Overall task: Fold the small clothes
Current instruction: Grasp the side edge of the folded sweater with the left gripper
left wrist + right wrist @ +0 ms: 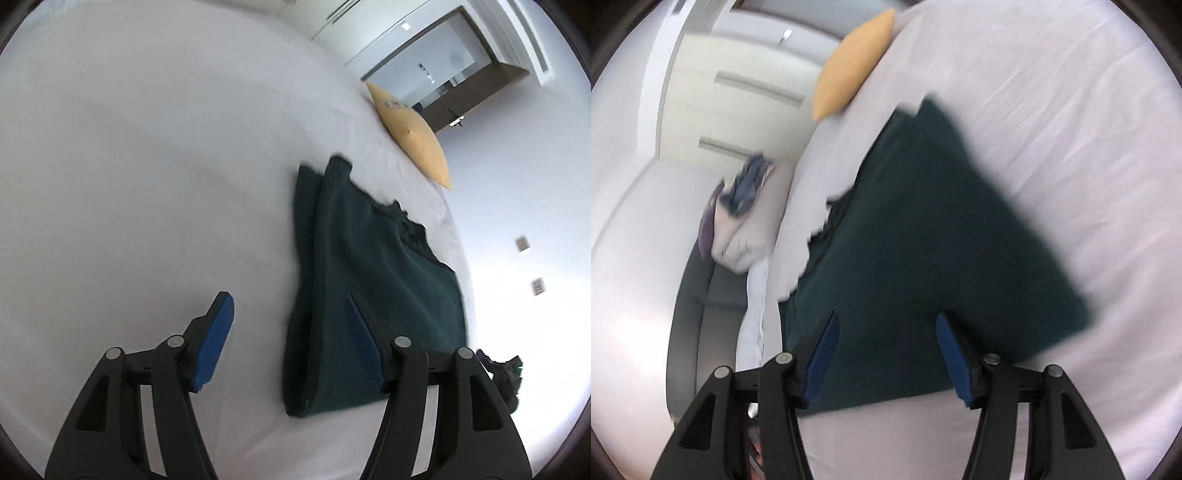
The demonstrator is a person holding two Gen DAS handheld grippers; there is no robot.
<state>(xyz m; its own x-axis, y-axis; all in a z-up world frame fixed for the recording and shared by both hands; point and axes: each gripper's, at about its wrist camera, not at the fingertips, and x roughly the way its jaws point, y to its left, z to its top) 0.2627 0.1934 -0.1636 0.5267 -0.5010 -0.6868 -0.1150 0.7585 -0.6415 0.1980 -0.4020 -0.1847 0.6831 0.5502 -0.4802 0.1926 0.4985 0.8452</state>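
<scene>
We see our left gripper (286,314) and right gripper (886,334) built alike: matte black angular arms with cut-out slots, round silver pivot pins at the joints, and ribbed blue pads (214,341) lining each finger's inner face.

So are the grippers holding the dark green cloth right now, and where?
No. The left gripper and right gripper are both open above the dark green cloth on the white bed; nothing is pinched.
</scene>
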